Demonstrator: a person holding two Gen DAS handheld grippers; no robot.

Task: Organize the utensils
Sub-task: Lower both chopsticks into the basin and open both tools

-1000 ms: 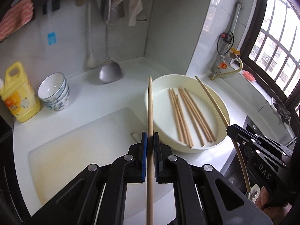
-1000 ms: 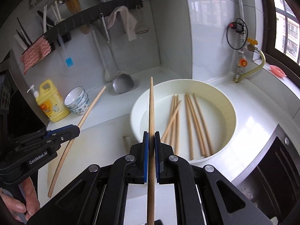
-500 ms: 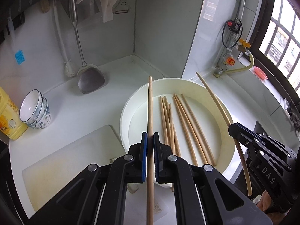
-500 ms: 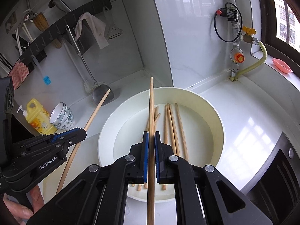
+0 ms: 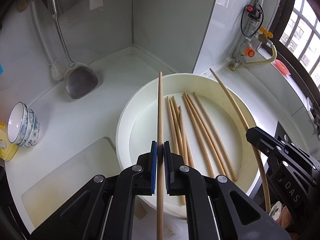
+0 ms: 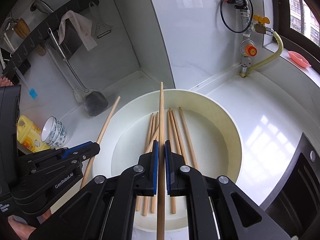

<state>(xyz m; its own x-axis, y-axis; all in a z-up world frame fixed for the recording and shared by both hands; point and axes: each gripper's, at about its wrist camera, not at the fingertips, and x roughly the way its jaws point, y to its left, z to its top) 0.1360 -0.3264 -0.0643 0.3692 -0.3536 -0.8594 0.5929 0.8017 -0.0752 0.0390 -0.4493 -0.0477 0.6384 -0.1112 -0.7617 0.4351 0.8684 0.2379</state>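
Observation:
A round white basin (image 5: 128, 120) (image 6: 230, 120) sits on the counter with several wooden chopsticks (image 5: 200, 132) (image 6: 176, 128) lying in it. My left gripper (image 5: 159, 150) is shut on one chopstick (image 5: 160, 110) that points forward over the basin's left side. My right gripper (image 6: 161, 148) is shut on another chopstick (image 6: 161, 112) held over the basin's middle. The right gripper also shows at the right of the left wrist view (image 5: 252, 134), with its chopstick (image 5: 230, 98). The left gripper shows at the left of the right wrist view (image 6: 96, 148), with its chopstick (image 6: 108, 118).
A white cutting board (image 5: 70, 172) lies left of the basin. Stacked bowls (image 5: 22, 124) and a yellow detergent bottle (image 6: 28, 134) stand at the far left. A metal spatula (image 5: 80, 80) hangs from the wall rack. A gas valve and hose (image 6: 256, 40) are at the right, a dark stove (image 6: 296, 190) at the near right.
Both grippers have moved forward and to the right, closer over the basin, each still holding its chopstick. The basin and the corner wall now look larger and more central.

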